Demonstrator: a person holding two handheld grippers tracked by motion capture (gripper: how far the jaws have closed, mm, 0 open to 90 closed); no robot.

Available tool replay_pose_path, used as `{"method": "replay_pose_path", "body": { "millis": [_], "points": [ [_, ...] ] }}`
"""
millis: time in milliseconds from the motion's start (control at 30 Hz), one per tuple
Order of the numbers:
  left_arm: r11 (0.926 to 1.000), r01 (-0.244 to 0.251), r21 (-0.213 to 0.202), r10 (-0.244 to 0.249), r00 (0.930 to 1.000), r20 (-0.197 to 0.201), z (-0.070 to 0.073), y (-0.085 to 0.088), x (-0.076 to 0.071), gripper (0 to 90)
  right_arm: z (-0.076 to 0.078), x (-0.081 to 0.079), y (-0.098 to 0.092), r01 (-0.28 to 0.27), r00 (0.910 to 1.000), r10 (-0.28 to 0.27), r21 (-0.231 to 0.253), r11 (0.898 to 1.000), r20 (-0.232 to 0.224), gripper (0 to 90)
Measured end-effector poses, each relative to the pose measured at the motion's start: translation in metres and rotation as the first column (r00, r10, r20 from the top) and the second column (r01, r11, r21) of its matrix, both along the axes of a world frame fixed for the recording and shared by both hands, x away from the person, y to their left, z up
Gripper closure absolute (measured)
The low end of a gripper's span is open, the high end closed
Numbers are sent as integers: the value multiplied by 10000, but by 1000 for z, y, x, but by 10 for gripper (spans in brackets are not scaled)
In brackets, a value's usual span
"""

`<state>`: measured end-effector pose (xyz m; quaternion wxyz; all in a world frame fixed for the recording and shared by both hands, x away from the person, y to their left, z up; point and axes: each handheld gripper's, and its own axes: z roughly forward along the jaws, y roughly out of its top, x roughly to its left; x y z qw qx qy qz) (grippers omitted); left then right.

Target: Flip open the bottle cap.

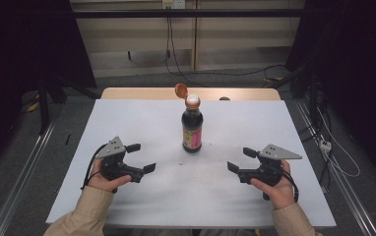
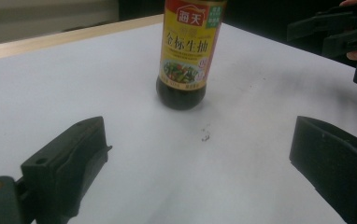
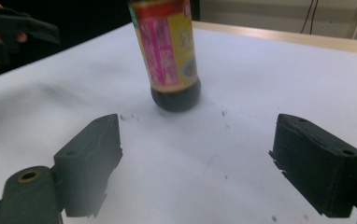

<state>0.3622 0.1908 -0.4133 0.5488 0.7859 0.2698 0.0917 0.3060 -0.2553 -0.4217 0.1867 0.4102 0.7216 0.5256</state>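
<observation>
Upright sauce bottle (image 1: 192,125), long axis vertical, stands ahead of both wide, empty grippers: left gripper (image 1: 141,157), right gripper (image 1: 240,159), roughly equidistant.

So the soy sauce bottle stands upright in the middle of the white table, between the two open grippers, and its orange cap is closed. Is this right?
Not quite: the orange cap is flipped open and hangs back from the neck, as the high view shows. The rest holds: the soy sauce bottle stands upright mid-table, between the open left gripper and right gripper.
</observation>
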Motion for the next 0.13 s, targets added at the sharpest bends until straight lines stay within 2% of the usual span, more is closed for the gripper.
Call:
{"method": "replay_pose_path", "body": {
  "millis": [133],
  "points": [
    [9997,-228,-44,228,9997,-96,-6,15,-3,41,-5,-6,-5,67,10000,-67,-72,10000,-7,142]
  ]
}}
